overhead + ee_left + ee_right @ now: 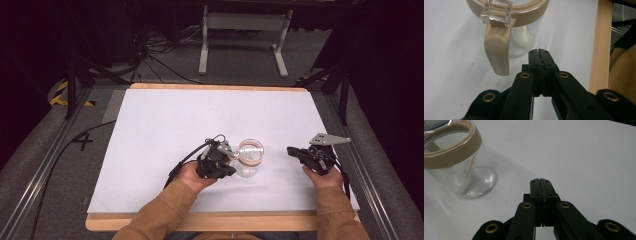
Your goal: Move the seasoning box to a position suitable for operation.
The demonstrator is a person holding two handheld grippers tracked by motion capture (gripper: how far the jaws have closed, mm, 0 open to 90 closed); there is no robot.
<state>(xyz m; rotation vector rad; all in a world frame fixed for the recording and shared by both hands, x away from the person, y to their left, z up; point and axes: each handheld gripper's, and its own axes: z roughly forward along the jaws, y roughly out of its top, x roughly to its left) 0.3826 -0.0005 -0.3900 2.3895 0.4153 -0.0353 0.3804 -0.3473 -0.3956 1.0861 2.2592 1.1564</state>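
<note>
Beside the glass jar (249, 159) we hold left gripper (539, 53) and right gripper (541, 182) clamped, empty; careless nudge could tip it.

Glossy clear-glass jar (456, 165) — matt white table (175, 120)

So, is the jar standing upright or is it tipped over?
Upright. The jar stands on its round glass base on the table, its tan rim on top, seen from above in the high view.

High view above table (150, 125) looking forward-down, both gripper views low, close to jar (249, 157), sharing it
</note>
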